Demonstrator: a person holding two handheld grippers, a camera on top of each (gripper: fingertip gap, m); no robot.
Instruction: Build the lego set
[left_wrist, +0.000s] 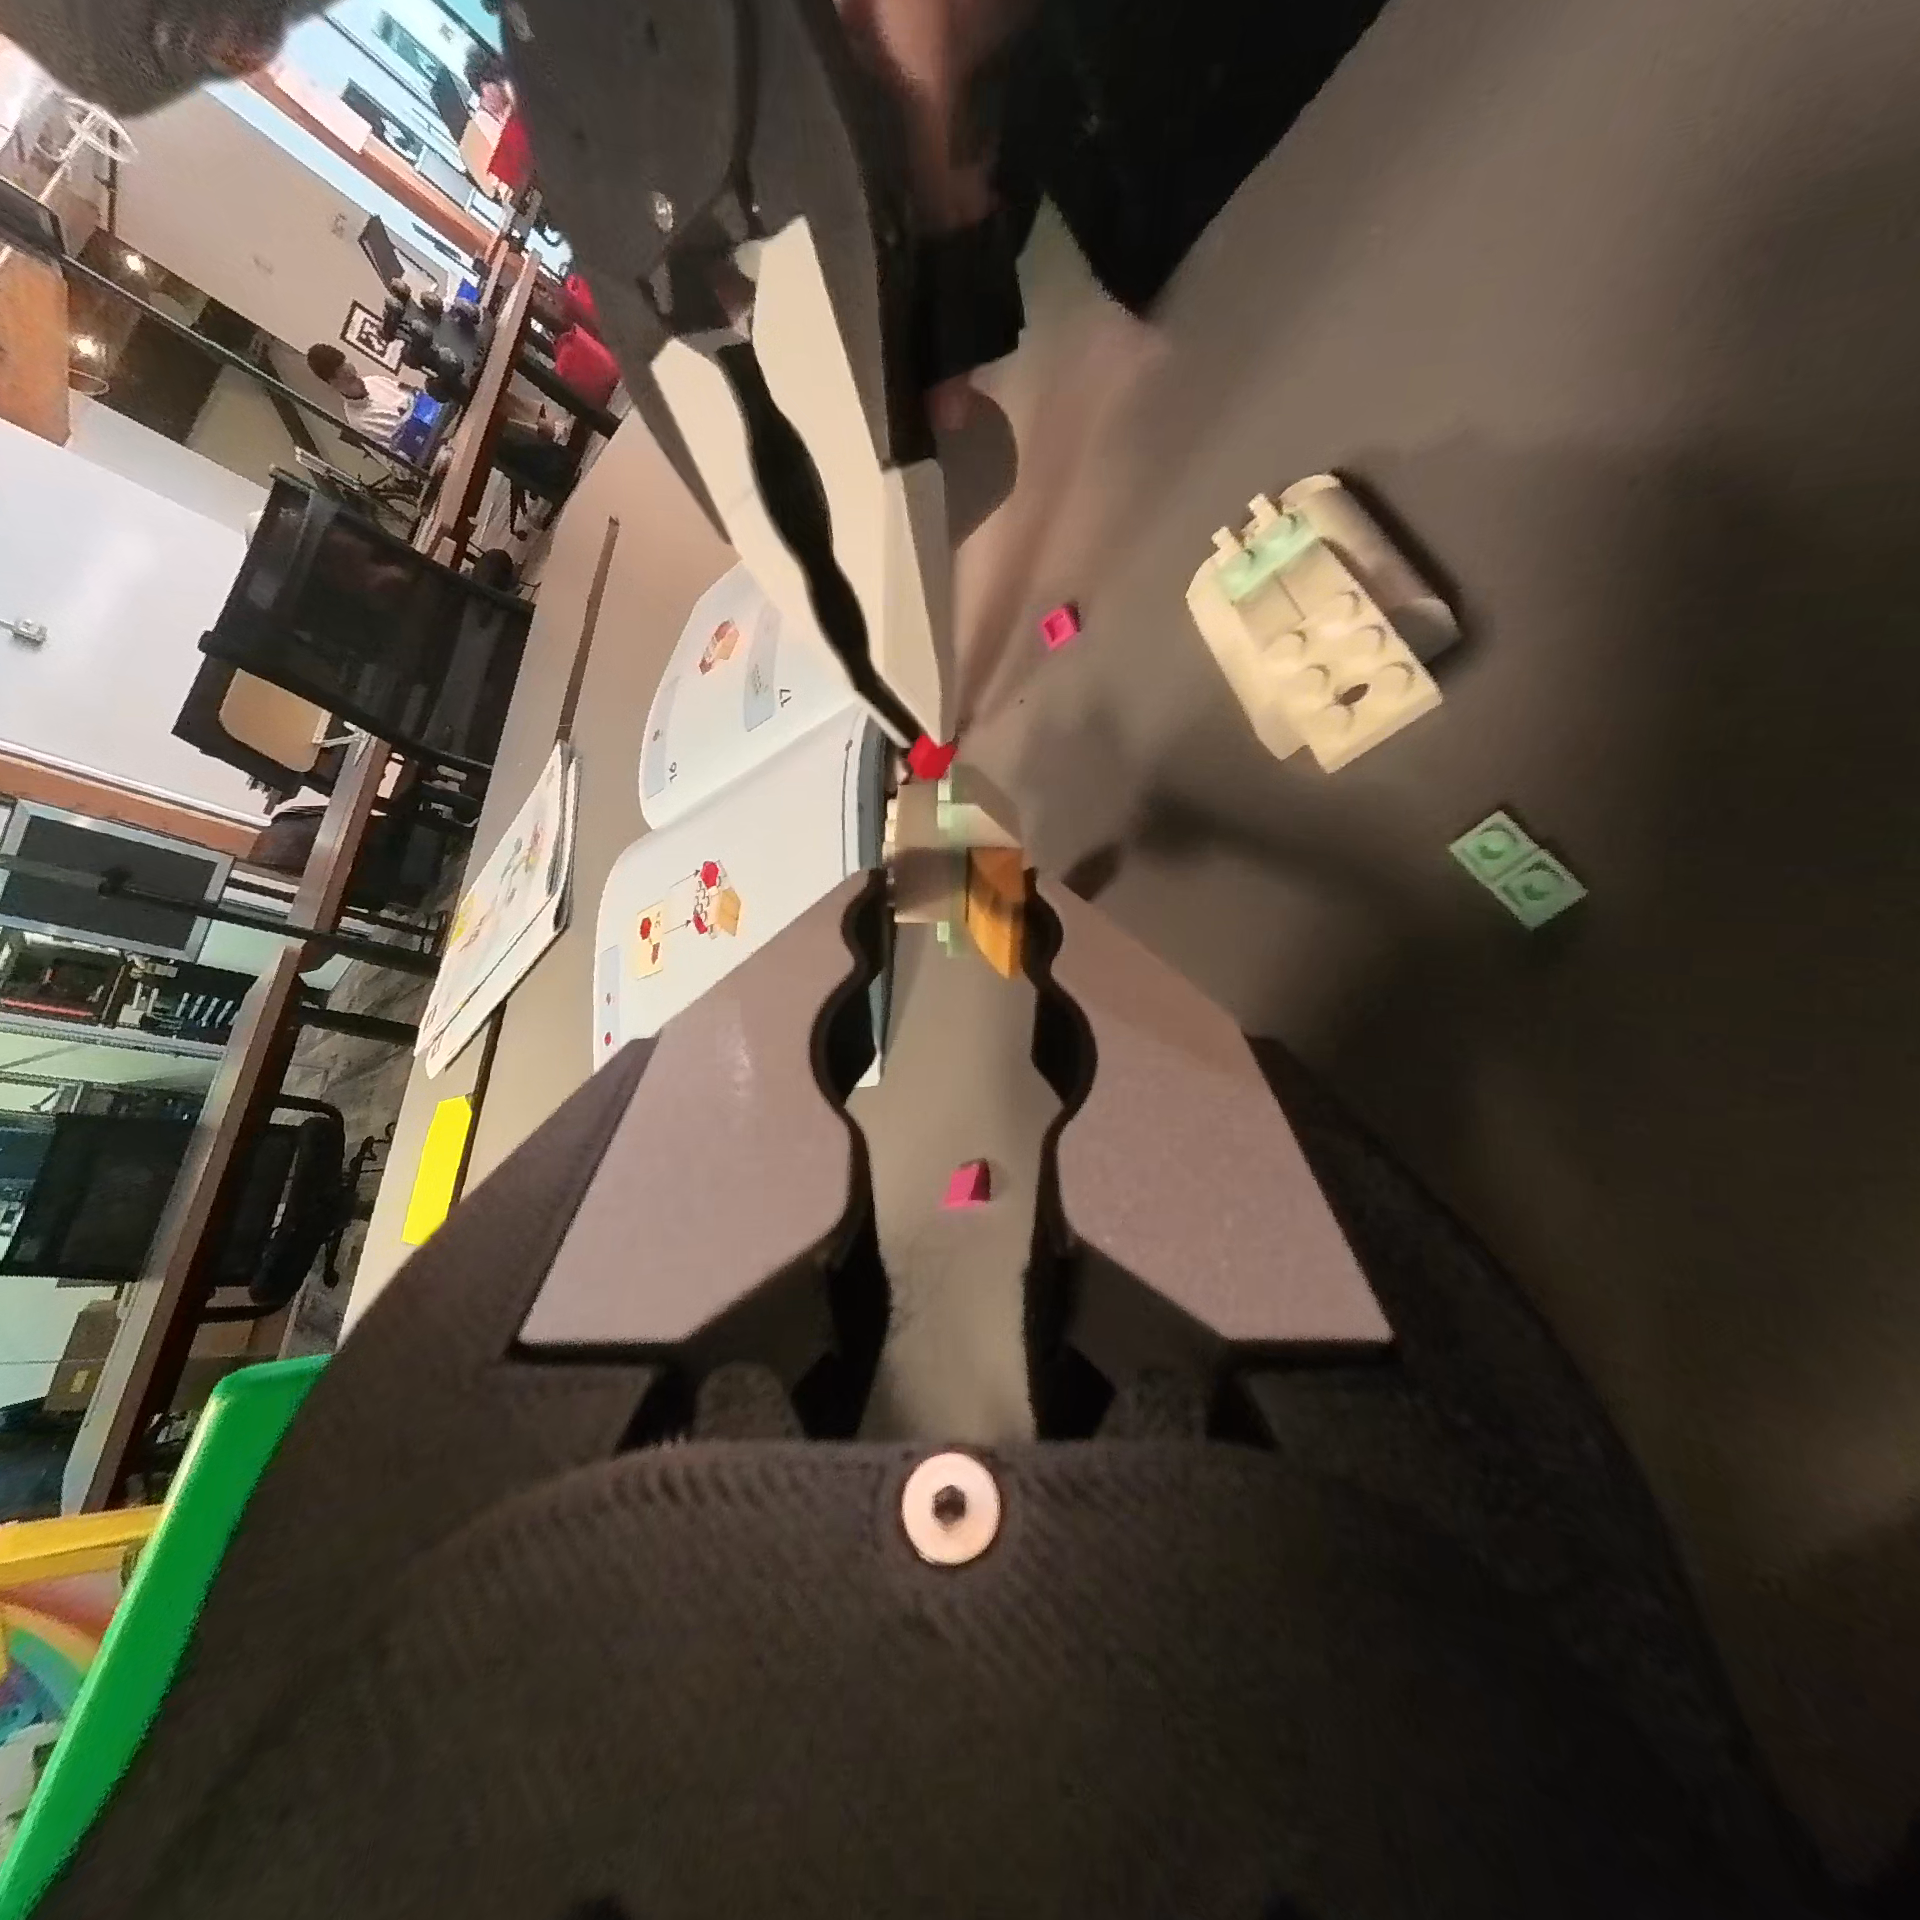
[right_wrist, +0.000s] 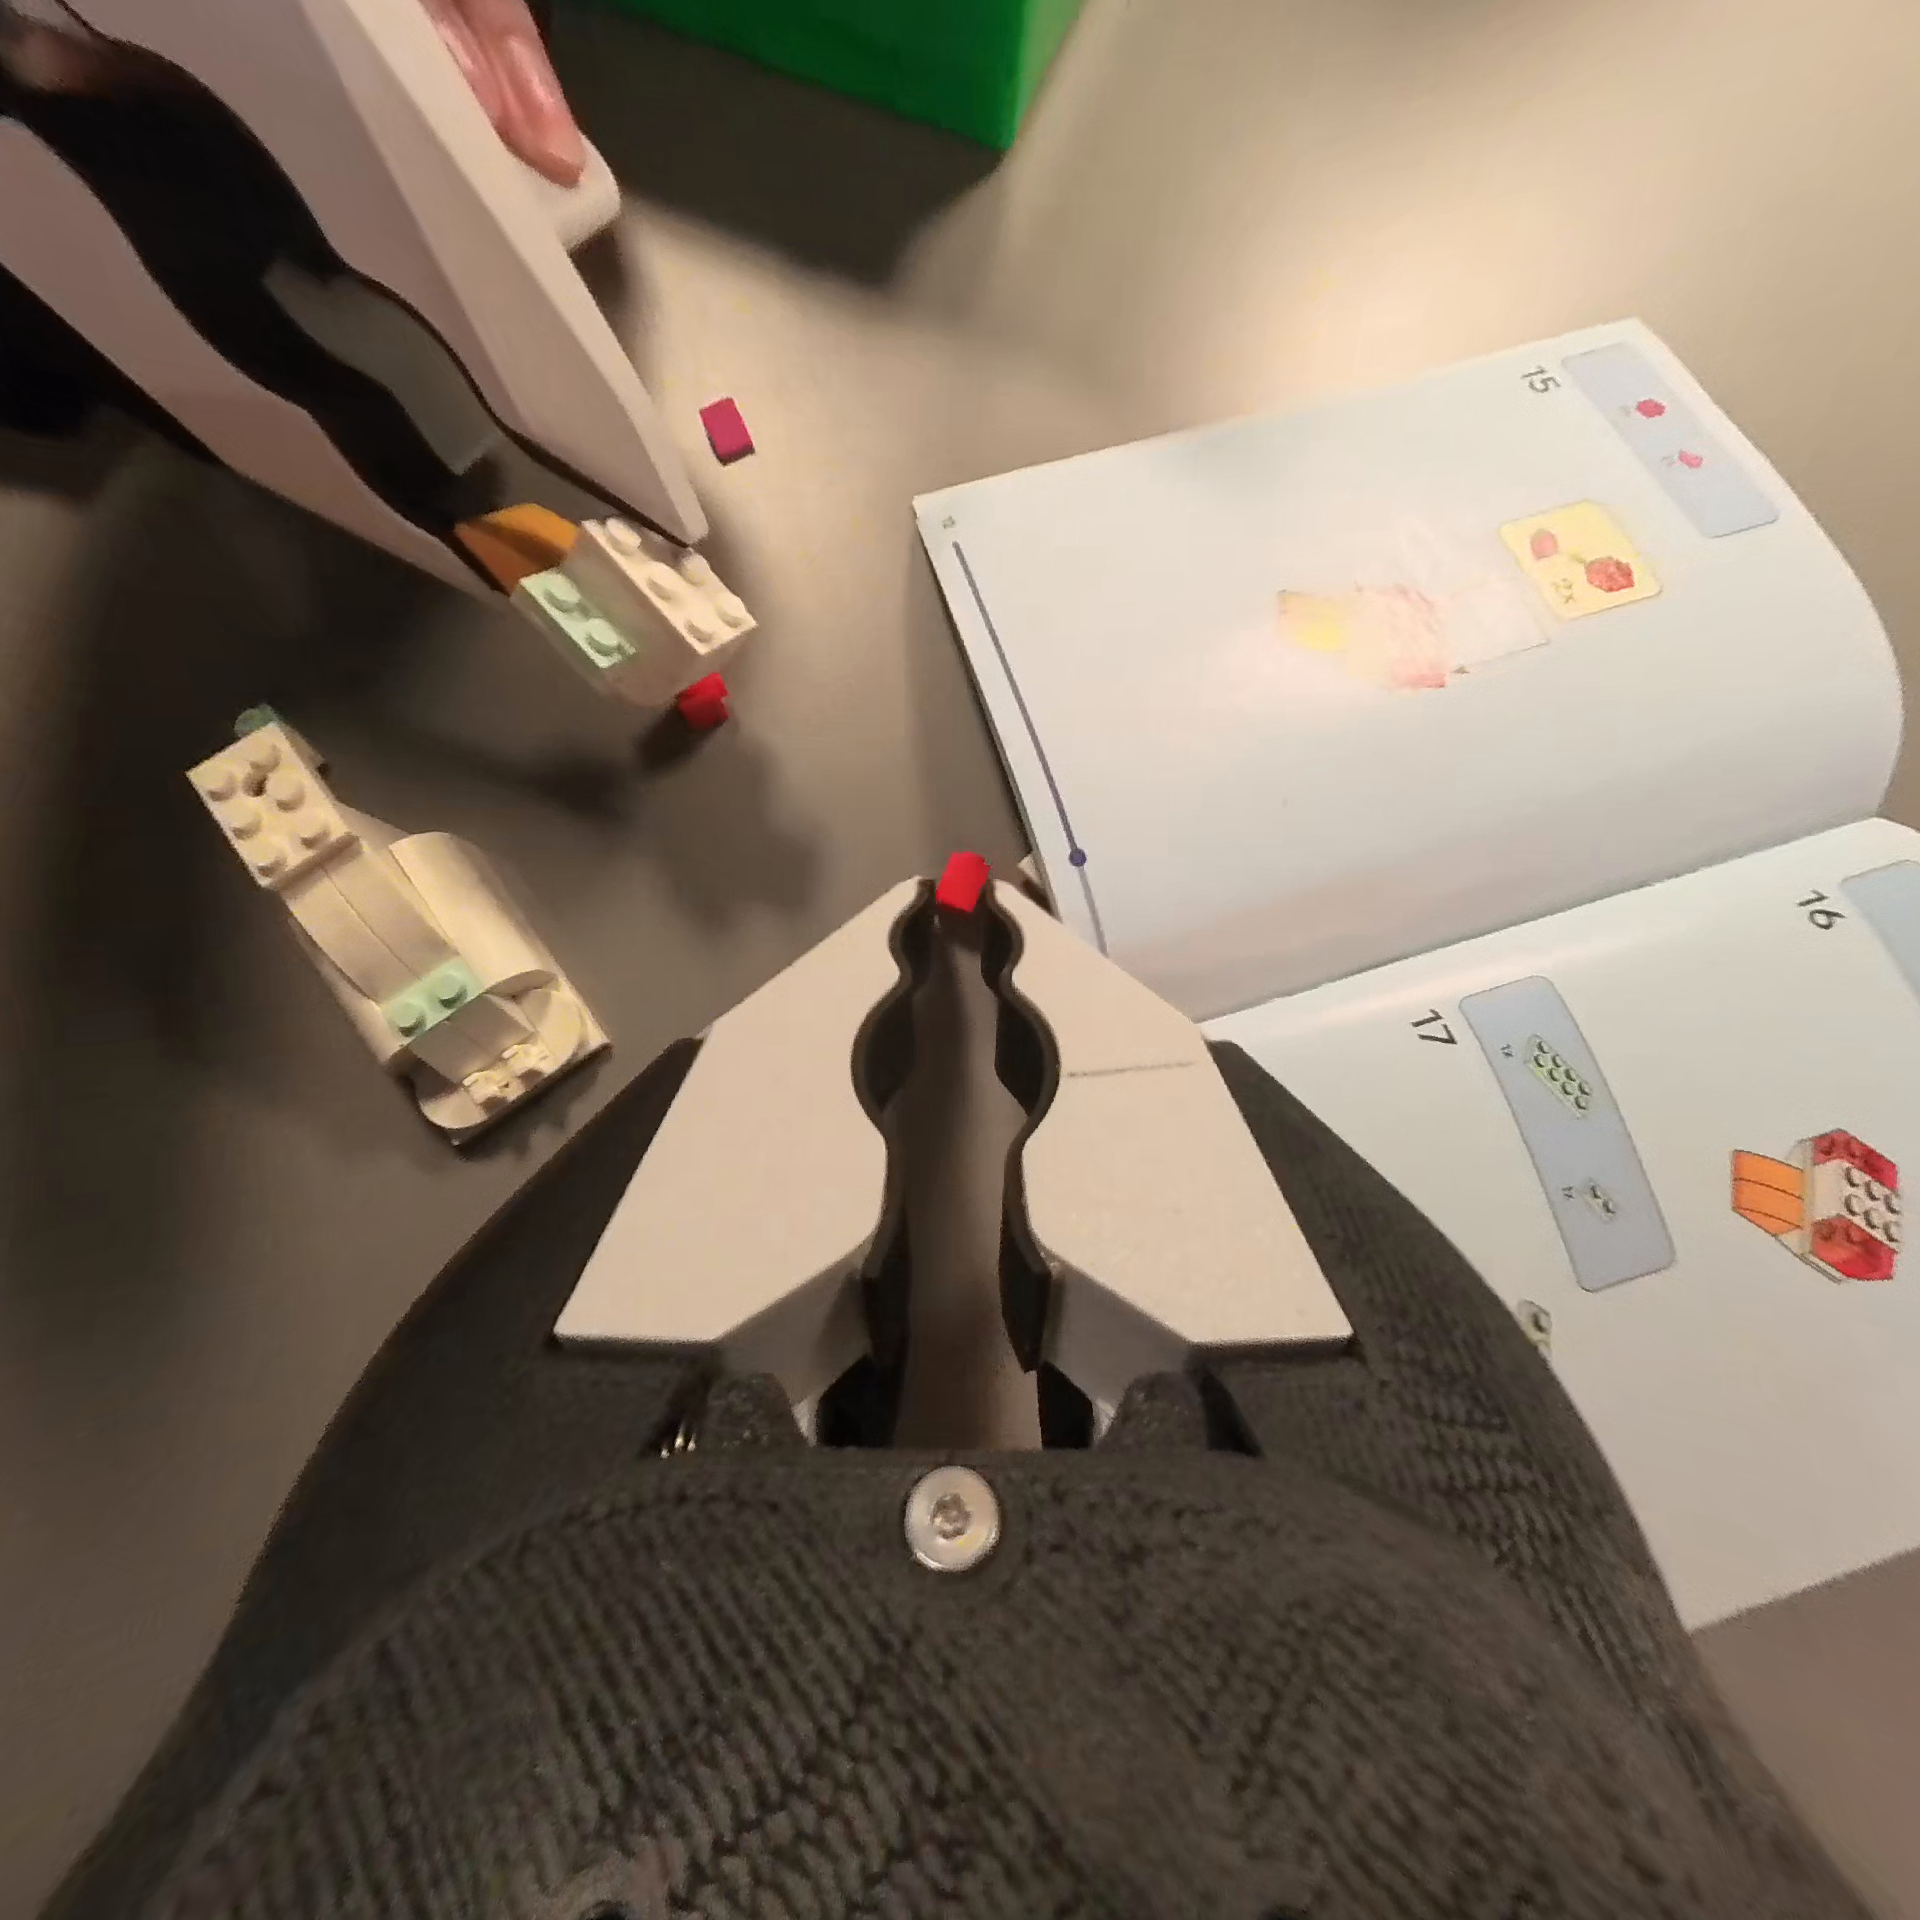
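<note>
My left gripper (left_wrist: 961, 904) is shut on a small assembly (left_wrist: 961, 883) of white, mint and orange bricks, held above the table. It also shows in the right wrist view (right_wrist: 634, 603), with a small red piece (right_wrist: 701, 698) at its lower edge. My right gripper (right_wrist: 958, 902) is shut on a tiny red brick (right_wrist: 958, 883). In the left wrist view this red brick (left_wrist: 928, 756) sits just off the assembly's end, at the tip of the right gripper (left_wrist: 920, 732). A second white assembly (right_wrist: 384, 935) lies on the table.
An open instruction booklet (right_wrist: 1455, 727) lies right of the grippers. Loose magenta pieces (left_wrist: 1060, 629) (left_wrist: 966, 1184) and a mint two-stud plate (left_wrist: 1517, 868) lie on the grey table (right_wrist: 1143, 260). A green box (right_wrist: 883, 62) stands at the table's edge, near a yellow note (left_wrist: 436, 1169). The left gripper's tips are roughly 7 cm from the right gripper's.
</note>
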